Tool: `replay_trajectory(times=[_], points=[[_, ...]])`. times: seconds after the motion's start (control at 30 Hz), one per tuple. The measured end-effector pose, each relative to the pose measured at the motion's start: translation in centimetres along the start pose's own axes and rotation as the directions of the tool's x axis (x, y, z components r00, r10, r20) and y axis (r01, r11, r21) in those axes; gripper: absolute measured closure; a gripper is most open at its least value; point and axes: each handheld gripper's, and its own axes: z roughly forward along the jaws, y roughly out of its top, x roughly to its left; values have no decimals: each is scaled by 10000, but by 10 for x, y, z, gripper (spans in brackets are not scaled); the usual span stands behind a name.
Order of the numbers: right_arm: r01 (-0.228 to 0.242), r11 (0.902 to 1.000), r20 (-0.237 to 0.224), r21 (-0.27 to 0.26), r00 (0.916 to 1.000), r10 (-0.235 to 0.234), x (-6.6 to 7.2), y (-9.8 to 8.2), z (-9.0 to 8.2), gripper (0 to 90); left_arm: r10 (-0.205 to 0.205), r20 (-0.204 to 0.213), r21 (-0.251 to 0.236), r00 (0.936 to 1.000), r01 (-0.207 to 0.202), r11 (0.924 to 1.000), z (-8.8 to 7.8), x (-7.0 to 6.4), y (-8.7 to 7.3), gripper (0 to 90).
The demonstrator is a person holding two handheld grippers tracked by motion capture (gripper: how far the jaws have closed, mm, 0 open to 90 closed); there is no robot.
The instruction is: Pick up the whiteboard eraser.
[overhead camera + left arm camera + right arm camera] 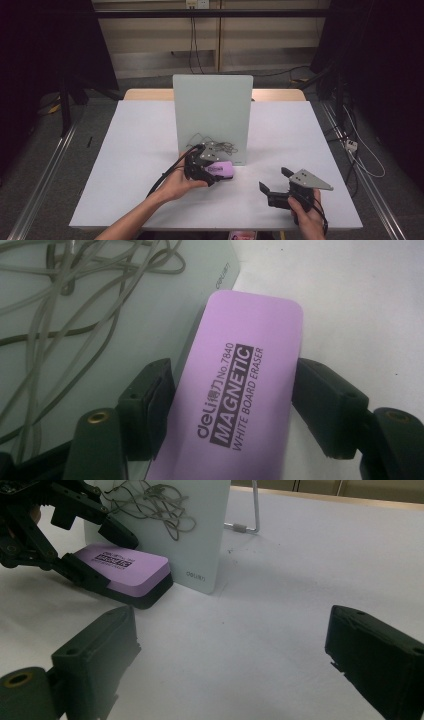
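Observation:
A purple whiteboard eraser with a black felt base lies flat on the white table, at the foot of an upright whiteboard. My left gripper is shut on it, one pad on each long side. In the left gripper view the eraser runs up between both pads, label facing up. The right gripper view shows the eraser and the left gripper at upper left. My right gripper rests open near the table's front right, its wide jaws holding nothing.
Grey pen scribbles cover the lower part of the whiteboard. A wire stand leg props the board from behind. The white tabletop has bare room left and right of the board. Cables lie on the floor at the right.

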Motion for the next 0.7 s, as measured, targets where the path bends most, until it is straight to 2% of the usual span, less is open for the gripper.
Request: replay_trajectory(times=[0.03, 0.1, 0.13, 0.2, 0.33, 0.37, 0.4, 0.43, 0.5, 0.53, 0.6, 0.7], points=[[4, 10000, -15, -18, 10000, -4, 0, 0, 0, 64, 14, -122, -13, 9999, -15, 10000, 1, 0, 0, 340], [32, 10000, 2, -17, 10000, -32, 0, 0, 0, 64, -4, 54, 95, 10000, 4, 10000, 0, 1, 1, 341], [15, 10000, -11, -21, 10000, -15, 0, 0, 0, 64, -57, -37, 58, 10000, 57, 10000, 1, 0, 1, 341], [15, 10000, 0, -25, 10000, -15, 0, 0, 0, 64, 165, 122, 428, 9998, -170, 9989, 1, 2, 3, 343], [23, 10000, -18, -32, 10000, -23, 0, 0, 0, 64, 226, 310, 645, 9993, -245, 9976, 2, 3, 7, 356], [21, 10000, -26, -35, 10000, -21, 0, 0, 0, 64, 438, 366, 894, 9984, -469, 9949, 1, 5, 9, 363], [29, 10000, -27, -40, 10000, -29, 0, 0, 0, 64, 438, 366, 894, 9984, -469, 9949, 1, 5, 9, 369], [23, 10000, -35, -35, 10000, -23, 0, 0, 0, 64, 733, -315, 1666, 9968, -670, 9838, -3, 3, 14, 373], [46, 10000, -47, -49, 10000, -46, 0, 0, 0, 64, 485, 510, 1039, 9975, -536, 9931, 0, 6, 10, 372], [46, 10000, -47, -49, 10000, -46, 0, 0, 0, 64, 449, 551, 896, 9975, -497, 9947, 1, 6, 9, 372], [24, 10000, -34, -27, 10000, -24, -1, 0, 0, 64, 502, 531, 917, 9973, -549, 9943, 1, 6, 9, 373], [-1, 10000, -55, -32, 10000, 1, 0, 0, 0, 64, 518, 594, 1141, 9969, -583, 9918, 3, 6, 11, 369]])
